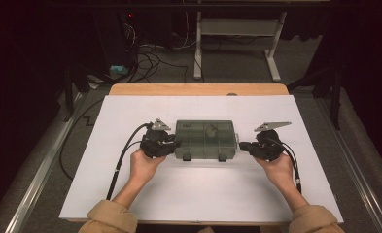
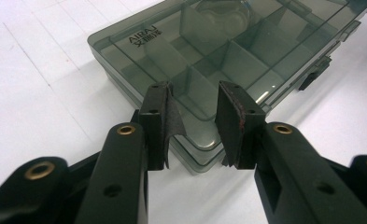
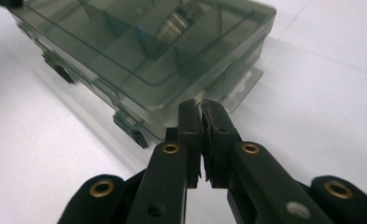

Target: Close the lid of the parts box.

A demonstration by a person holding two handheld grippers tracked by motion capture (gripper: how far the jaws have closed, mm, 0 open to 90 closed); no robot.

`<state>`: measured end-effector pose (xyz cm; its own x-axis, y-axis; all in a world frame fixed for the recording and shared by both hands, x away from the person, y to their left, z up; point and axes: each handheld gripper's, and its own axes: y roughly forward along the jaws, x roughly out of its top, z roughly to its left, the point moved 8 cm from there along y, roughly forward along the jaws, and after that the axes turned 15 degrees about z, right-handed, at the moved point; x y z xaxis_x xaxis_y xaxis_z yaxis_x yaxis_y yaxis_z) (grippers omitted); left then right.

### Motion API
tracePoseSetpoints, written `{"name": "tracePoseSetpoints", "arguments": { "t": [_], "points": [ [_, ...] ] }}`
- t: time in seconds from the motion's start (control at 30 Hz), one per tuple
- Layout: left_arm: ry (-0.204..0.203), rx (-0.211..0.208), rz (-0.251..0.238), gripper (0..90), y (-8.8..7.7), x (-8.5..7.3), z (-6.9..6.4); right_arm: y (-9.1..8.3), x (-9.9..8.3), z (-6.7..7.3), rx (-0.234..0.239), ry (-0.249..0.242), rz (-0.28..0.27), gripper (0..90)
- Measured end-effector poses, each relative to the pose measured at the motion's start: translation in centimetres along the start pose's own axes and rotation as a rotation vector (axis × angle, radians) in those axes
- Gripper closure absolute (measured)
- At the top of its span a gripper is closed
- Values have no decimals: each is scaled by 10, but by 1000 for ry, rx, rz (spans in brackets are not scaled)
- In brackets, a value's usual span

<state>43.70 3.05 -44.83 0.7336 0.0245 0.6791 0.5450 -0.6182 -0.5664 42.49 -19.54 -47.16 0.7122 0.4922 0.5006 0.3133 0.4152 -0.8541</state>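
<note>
A smoky see-through compartment box (image 1: 205, 140) lies lid closed in the middle of the white board, with two dark latches (image 1: 222, 157) on its near side. One far compartment holds a small roundish item (image 2: 221, 14). My left gripper (image 1: 175, 144) is at the box's left end. In the left gripper view it (image 2: 193, 100) is open, its pads standing either side of the near corner of the box (image 2: 218, 51) without pressing on it. My right gripper (image 1: 242, 145) is at the right end. There it (image 3: 201, 105) is shut, tips against the corner rim of the box (image 3: 148, 51). Whether they pinch the rim I cannot tell.
The white board (image 1: 203, 194) covers a wooden table whose far edge (image 1: 198, 89) shows behind it. A black cable (image 1: 123, 160) trails from the left gripper toward the near left. Beyond the table are floor cables and white desk legs (image 1: 197, 53).
</note>
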Motion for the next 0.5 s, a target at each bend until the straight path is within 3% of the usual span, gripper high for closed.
{"name": "tracePoseSetpoints", "arguments": {
  "t": [0.2,0.5],
  "points": [
    [-6,2,3,651,2,-2,1,-9,5,8,5,-17,-52,868],
    [-10,2,10,654,4,-5,3,-11,12,20,4,-58,-68,868]
  ]
}}
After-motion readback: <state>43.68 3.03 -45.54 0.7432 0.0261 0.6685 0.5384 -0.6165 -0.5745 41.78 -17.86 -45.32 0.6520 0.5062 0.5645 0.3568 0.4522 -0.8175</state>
